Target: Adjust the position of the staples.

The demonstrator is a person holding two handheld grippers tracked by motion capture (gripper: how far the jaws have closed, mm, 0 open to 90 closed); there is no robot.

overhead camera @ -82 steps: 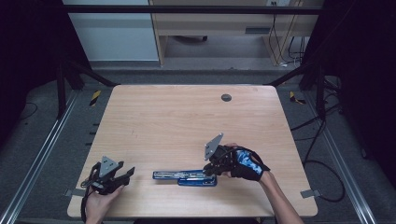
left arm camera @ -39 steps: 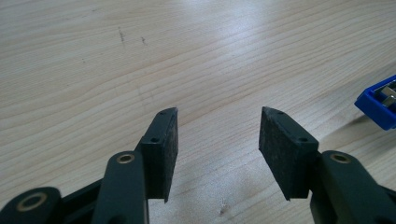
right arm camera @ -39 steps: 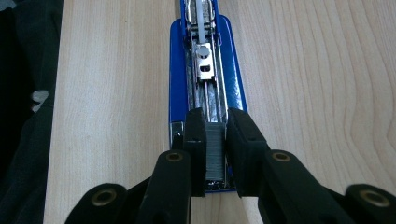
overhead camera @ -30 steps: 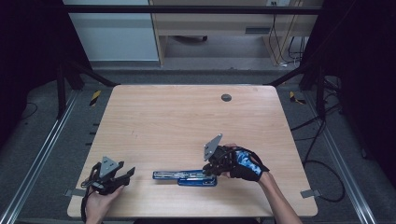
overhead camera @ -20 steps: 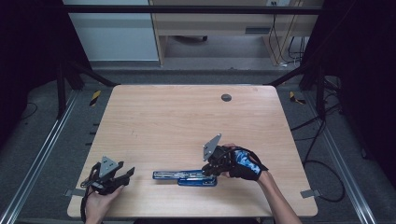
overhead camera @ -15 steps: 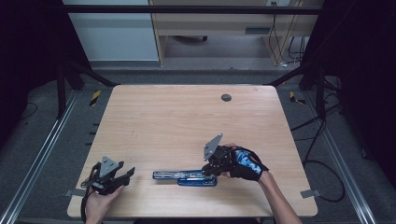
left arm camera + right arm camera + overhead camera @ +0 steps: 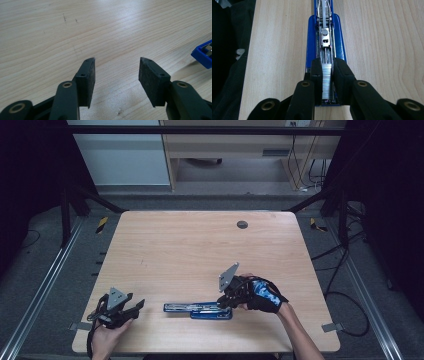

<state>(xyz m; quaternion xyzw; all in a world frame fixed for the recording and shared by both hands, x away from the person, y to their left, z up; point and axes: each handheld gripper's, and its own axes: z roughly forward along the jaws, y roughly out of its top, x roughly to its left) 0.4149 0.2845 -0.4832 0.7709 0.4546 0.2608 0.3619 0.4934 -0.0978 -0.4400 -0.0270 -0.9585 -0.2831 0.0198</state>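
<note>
A blue stapler (image 7: 198,309) lies opened out flat near the front edge of the wooden table (image 7: 200,255), its long axis running left to right, with the metal staple channel facing up. The right gripper (image 7: 226,301) sits at the stapler's right end; in the right gripper view its two black jaws are closed on a silvery strip of staples (image 7: 327,81), which stands between the pads directly over the open channel of the stapler (image 7: 325,37), just in front of the small metal pusher block (image 7: 325,37). The left gripper (image 7: 131,309) rests well to the left of the stapler, near the table's front left corner, and its jaws stand apart with nothing between them; in the left gripper view only bare wood lies between the pads, and the blue end of the stapler (image 7: 203,53) shows at the far right edge. The rest of the tabletop is bare wood, save for a small round dark cap (image 7: 242,224) set in the surface near the far edge, well away from both hands. Nothing lies between the grippers and the stapler. No brand, label or writing can be read on the stapler or the grippers.
</note>
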